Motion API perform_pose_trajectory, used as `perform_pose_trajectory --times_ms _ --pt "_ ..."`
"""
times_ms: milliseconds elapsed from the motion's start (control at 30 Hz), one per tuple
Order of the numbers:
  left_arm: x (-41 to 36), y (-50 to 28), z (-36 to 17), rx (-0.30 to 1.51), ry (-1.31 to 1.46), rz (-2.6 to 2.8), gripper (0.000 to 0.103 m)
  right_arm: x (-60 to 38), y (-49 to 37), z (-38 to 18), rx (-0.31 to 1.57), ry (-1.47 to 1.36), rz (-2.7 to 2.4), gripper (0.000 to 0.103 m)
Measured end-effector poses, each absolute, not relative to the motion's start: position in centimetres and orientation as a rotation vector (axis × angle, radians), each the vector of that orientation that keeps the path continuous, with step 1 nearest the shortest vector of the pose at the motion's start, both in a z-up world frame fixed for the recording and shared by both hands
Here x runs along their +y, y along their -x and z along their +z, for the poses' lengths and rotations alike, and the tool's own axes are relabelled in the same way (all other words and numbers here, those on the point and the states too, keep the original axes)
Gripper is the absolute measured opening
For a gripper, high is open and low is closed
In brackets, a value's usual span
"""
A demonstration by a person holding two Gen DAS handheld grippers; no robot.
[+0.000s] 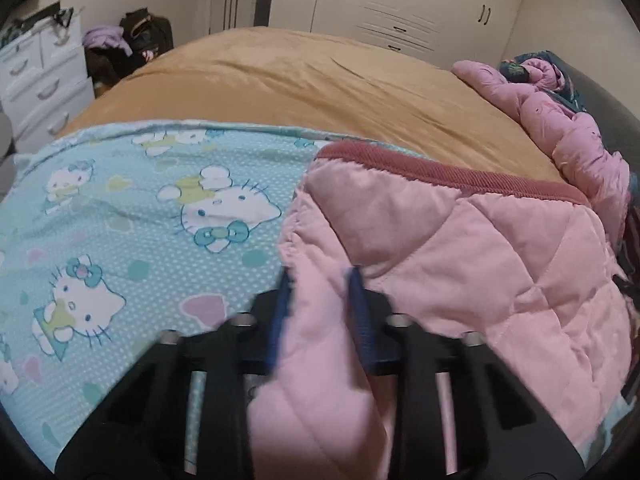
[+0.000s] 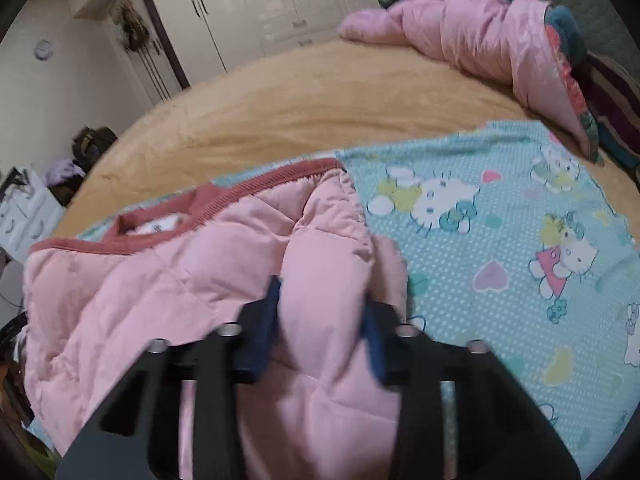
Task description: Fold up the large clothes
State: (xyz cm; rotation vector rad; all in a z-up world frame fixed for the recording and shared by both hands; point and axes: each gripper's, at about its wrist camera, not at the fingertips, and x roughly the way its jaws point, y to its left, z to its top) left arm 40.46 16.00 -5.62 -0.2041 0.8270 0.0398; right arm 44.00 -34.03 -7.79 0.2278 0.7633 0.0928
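A pink quilted jacket [image 1: 460, 248] with a dark pink ribbed collar lies on a light blue cartoon-cat sheet [image 1: 132, 216] on the bed. In the left wrist view my left gripper [image 1: 320, 280] is shut on a thick fold of the jacket's left edge, fabric bulging between the blue pads. In the right wrist view the jacket [image 2: 160, 280] fills the lower left, collar toward the far side. My right gripper [image 2: 320, 296] is shut on a puffy fold of its right edge, above the sheet [image 2: 500, 240].
A tan blanket [image 1: 300, 80] covers the bed beyond the sheet. A bunched pink quilt [image 2: 480, 32] lies at the far right by the headboard. White wardrobes [image 1: 400, 4] stand behind; a white drawer unit [image 1: 40, 76] and bags stand left.
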Motion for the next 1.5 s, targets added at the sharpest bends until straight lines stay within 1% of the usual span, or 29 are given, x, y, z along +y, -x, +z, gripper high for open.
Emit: perform_pose_trajectory --times_ms 67,100,167,267,367,467,600,700,967,1133,1300,1367,1500 --pt "16.1 -39.9 -4.0 0.769 0.232 0.04 0.007 -34.7 -42.8 -6.6 0.708 -0.231 0.092 0.022" --pt "16.2 -39.1 -2.3 0.707 0.258 0.027 0.006 -35.1 -42.3 -5.9 0.676 -0.237 0.093 0.021" --pt "16.0 -38.0 0.2 0.613 0.277 0.007 0.005 -36.2 -41.4 -4.1 0.594 -0.264 0.1 0.02" --pt "15.4 -37.0 2.6 0.523 0.274 0.024 0.005 -37.8 -41.1 -1.6 0.49 -0.358 0.126 0.019" --pt "14.5 -37.4 3.6 0.485 0.242 0.077 0.005 -37.7 -42.5 -0.4 0.462 -0.348 0.119 0.019" --pt "14.5 -39.3 3.9 0.493 0.235 0.093 0.005 -37.2 -44.3 -0.3 0.473 -0.319 0.109 0.019" --pt "14.0 -42.9 2.9 0.562 0.165 0.116 0.005 -37.9 -46.2 -1.4 0.494 -0.357 0.08 0.019" --pt "13.4 -44.3 1.4 0.605 0.095 0.143 0.005 -38.1 -47.0 -2.9 0.531 -0.356 0.045 0.019" --pt "14.2 -46.1 -3.5 0.719 0.087 0.178 0.005 -38.7 -48.4 -7.2 0.62 -0.361 0.008 0.019" --pt "13.7 -46.7 -5.3 0.755 0.044 0.199 0.006 -38.9 -49.0 -9.3 0.674 -0.37 -0.003 0.02" --pt "13.8 -46.9 -6.3 0.781 0.054 0.201 0.007 -39.0 -49.6 -11.4 0.733 -0.383 -0.021 0.023" --pt "13.5 -47.1 -6.8 0.797 0.039 0.207 0.008 -38.8 -50.1 -12.1 0.774 -0.362 -0.019 0.028" --pt "13.3 -47.4 -8.1 0.826 0.035 0.214 0.01 -38.7 -50.8 -13.5 0.845 -0.365 -0.001 0.032"
